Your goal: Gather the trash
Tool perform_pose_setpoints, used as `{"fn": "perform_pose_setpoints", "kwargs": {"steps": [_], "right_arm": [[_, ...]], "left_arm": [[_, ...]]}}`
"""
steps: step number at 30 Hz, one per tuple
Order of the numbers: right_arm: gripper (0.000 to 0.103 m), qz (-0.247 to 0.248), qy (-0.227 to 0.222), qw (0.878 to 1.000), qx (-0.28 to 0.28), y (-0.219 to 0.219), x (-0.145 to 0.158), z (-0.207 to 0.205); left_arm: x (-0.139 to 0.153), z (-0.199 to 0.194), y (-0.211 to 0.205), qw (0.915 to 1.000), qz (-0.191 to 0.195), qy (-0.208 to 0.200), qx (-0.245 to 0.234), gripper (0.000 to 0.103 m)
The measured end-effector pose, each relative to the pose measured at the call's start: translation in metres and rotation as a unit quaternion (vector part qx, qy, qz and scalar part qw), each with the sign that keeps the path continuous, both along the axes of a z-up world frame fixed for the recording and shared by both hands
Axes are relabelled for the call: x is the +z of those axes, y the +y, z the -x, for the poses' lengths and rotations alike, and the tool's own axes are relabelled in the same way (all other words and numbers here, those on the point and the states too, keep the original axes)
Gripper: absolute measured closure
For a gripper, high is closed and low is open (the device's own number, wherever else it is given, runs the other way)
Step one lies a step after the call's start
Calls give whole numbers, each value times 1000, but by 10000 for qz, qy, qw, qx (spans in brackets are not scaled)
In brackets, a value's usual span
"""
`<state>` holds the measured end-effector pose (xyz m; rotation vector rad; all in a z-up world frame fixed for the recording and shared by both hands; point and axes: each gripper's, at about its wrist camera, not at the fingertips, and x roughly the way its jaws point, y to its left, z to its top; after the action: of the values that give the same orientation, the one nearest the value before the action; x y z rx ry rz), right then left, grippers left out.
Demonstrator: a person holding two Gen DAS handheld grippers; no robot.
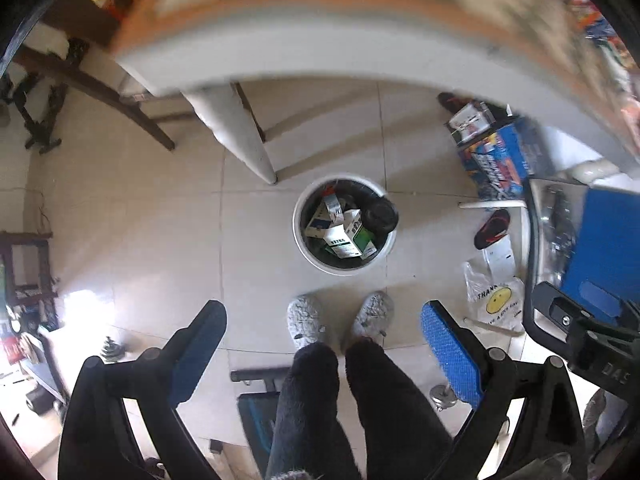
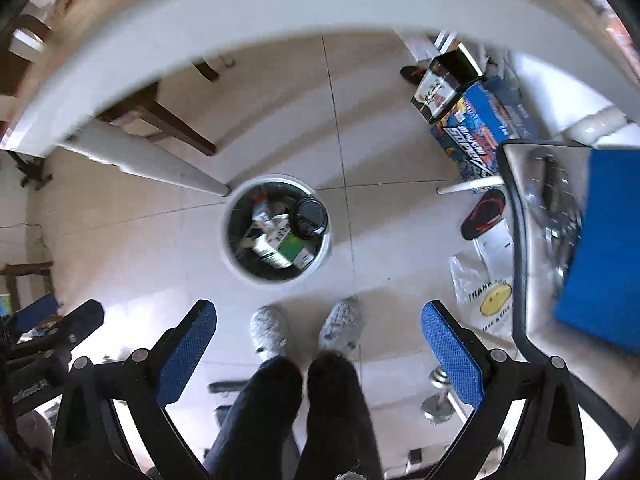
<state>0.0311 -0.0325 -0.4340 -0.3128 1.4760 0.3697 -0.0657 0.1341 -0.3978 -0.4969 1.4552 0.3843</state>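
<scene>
Two grippers, left gripper (image 1: 323,354) and right gripper (image 2: 319,354), hang wide apart and empty above the white bin (image 1: 300,236); its cartons (image 1: 340,236) look light, crushable, best pinched across flat faces.

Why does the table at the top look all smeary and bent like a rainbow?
In the left wrist view the table edge is smeared by motion blur and curved by the fisheye lens, while the trash bin on the floor looks sharp. In the right wrist view the table edge is blurred and bent too, and the bin is slightly soft. Bright glare washes out the floor at lower left in both.
</scene>
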Motion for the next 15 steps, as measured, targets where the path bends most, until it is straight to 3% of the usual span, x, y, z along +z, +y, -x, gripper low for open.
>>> {"fn": "perform_pose_setpoints", "kwargs": {"steps": [8,15], "right_arm": [[0,-633,58,9980,49,-20,146,37],[0,-1143,-133,9933,129,-35,250,53]], "left_arm": [[130,17,-9,9970,205,-745,-72,3],[202,33,-7,9894,516,-1354,-21,3]]}}
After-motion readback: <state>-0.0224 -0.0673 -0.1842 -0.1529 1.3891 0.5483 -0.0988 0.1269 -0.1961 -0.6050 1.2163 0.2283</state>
